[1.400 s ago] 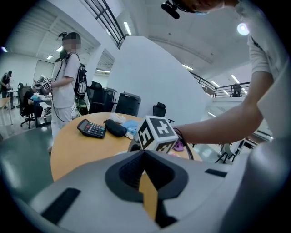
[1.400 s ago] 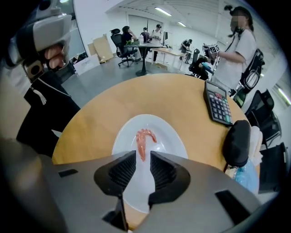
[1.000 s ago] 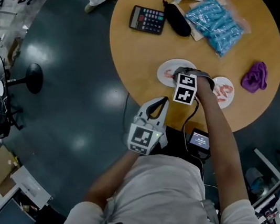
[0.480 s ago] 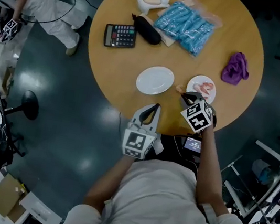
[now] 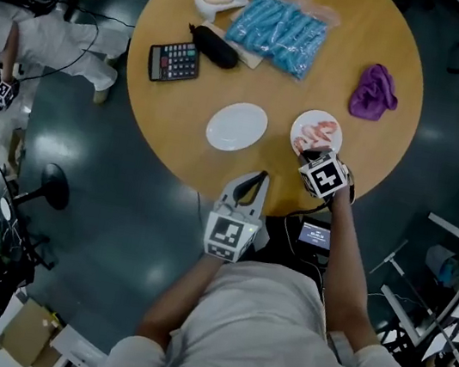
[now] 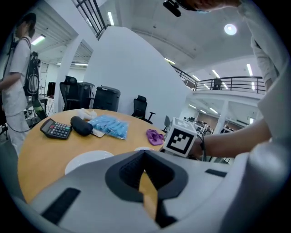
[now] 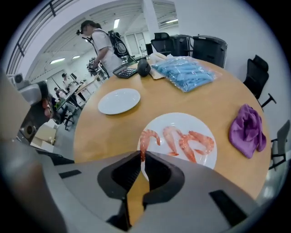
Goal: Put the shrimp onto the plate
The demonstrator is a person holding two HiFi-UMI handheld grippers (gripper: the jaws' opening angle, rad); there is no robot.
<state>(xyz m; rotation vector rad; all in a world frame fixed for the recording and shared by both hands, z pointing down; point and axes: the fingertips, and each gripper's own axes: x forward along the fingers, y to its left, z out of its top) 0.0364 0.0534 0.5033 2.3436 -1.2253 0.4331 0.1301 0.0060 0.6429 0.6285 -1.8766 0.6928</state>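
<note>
Right gripper (image 7: 142, 154): you are pinching its jaws together on the tail end of one shrimp (image 7: 146, 138). The fingers are closed down to the thickness of that tail, with nothing else between them. The shrimp is curling away from the tips and overlapping the near-left rim of the plate (image 7: 182, 119). I cannot tell whether it is resting on the rim or hanging just clear of it. Three more shrimp (image 7: 188, 143) are lying on that plate, beside the held one but apart from it. In the head view you are holding this gripper at the plate's near side, close to the table edge in front of you.

Left gripper (image 6: 144, 153): you are holding it with the jaws fully together and nothing in them. It is hovering at the near edge of the table (image 5: 369, 27), to the left of the right gripper. Its tips are pointing toward the empty plate (image 5: 236, 126).

Layout: the empty plate is lying near the shrimp plate, to its left, without touching it. A purple cloth (image 5: 374, 91) is lying beyond the shrimp plate on the right. On the far side, a blue bag (image 5: 277, 29), a black case (image 5: 215, 47) and a calculator (image 5: 173, 61) are sitting in a loose row. A person with a backpack (image 7: 102, 43) is standing past the table.
</note>
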